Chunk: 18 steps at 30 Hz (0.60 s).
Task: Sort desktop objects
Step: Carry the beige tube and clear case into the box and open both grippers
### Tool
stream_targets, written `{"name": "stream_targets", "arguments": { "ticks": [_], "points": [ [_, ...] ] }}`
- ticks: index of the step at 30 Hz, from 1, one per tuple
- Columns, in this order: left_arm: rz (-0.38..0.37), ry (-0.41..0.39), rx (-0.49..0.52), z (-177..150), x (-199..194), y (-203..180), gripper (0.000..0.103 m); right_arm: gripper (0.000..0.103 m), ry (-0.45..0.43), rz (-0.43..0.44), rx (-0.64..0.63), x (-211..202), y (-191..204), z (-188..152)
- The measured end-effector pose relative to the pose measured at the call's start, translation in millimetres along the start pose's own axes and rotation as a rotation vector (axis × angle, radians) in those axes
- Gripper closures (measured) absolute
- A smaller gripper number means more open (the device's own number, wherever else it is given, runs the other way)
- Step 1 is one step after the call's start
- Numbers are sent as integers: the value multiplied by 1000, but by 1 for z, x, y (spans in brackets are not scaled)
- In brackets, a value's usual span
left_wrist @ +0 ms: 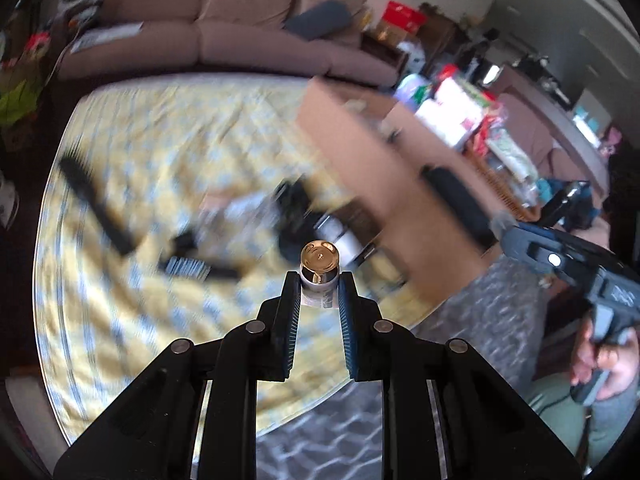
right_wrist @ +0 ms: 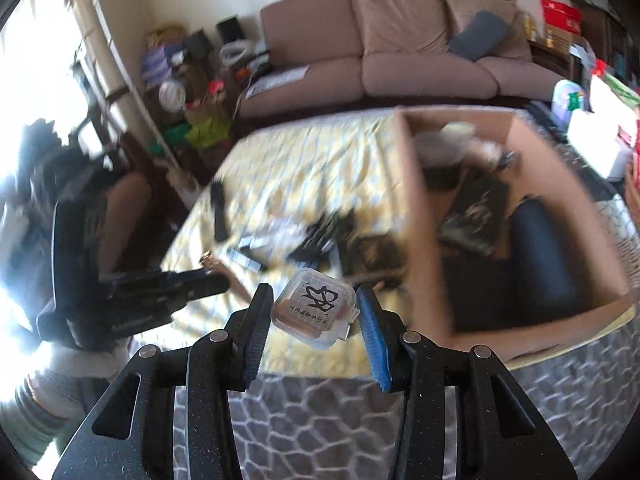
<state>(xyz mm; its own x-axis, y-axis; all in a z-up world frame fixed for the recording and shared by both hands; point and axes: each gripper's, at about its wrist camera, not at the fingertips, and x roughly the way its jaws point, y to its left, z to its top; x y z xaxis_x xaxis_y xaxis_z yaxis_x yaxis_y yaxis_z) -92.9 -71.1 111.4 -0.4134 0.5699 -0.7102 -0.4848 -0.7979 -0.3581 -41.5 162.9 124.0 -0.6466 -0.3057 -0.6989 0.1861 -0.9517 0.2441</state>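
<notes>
Holding item one, the left gripper [left_wrist: 319, 294] is nearly closed, its pads clamped on the lower body of a small gold-capped cylinder [left_wrist: 319, 266], which stands up out of the fingertips with the shiny cap clear of them; the low grip probably leaves the top free for release. Item two: the right gripper [right_wrist: 314, 312] has its jaws partly open, and between them sits a small clear plastic case [right_wrist: 314, 307] with a black character printed on its label. The case is tilted, one corner towards the camera; its sides look to be touching both pads, so it is judged held, though lightly. Item three: a cardboard box [right_wrist: 416, 216], open at the top, stands ahead and to the right of the right gripper, already holding dark objects, and is likely the destination for both pieces. Item four: the yellow patterned tablecloth [left_wrist: 140, 128], ahead of and below both grippers, bears unsorted stock, namely a black comb [left_wrist: 96, 208] off to the left, a small brush [left_wrist: 188, 266], and a blurred dark heap straight ahead that cannot be told apart. Both carried pieces are up off the cloth, presumably in transit to the box. Beyond: a brown sofa [right_wrist: 400, 40].
</notes>
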Motion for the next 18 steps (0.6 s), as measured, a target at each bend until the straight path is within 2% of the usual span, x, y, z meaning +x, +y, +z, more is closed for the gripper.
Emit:
{"name": "stream_targets", "arguments": {
  "ticks": [4,9,13,18],
  "points": [
    [-21,-24,81,49,-2,-49,85,59,-8,-49,11,-19,-38,32],
    [-34,-18,163,96,21,-104,85,59,34,-119,6,-11,-78,51],
    [-14,40,188,122,65,-135,85,59,68,-149,-3,6,-101,50],
    [63,108,203,135,121,-141,85,59,103,-150,-3,36,-115,55]
  ]
}}
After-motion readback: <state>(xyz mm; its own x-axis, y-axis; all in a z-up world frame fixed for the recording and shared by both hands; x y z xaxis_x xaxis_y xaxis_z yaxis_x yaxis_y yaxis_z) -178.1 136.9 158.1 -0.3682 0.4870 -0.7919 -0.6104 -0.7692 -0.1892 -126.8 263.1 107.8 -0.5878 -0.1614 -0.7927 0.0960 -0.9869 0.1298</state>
